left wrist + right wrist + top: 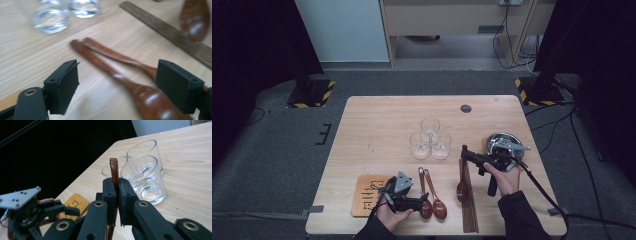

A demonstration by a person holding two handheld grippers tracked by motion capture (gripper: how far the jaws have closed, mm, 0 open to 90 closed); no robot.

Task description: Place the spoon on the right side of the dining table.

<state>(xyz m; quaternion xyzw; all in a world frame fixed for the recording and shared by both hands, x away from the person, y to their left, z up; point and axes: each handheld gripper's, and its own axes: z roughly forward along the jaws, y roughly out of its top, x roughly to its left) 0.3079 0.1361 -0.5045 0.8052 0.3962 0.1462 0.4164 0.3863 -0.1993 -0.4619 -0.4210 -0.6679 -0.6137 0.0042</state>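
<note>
- The right hand-held gripper (115,195) is clenched on the handle of a dark wooden spoon (462,187), its two pads pressed flat against either side of the shaft.
- In the right gripper view the spoon's handle tip stands up just above the pads and points toward the three glasses (146,173); the rest of the shaft runs down between the jaws.
- In the high view this spoon's long axis runs from near to far across the desk (372,125). Its bowl is the near end, over the bundle of chopsticks (469,200), and its handle end sits in the gripper beside the metal bowl (502,145).
- The left hand-held gripper (117,85) stands released, its jaws wide apart.
- Two more wooden spoons (120,72) lie on the desk between those jaws, untouched by either pad.
- Their handles cross near the tips and point toward the glasses, while their bowls lie at the near end.
- In the high view the left hand-held gripper sits just beside those bowls, next to a wooden coaster (367,195).
</note>
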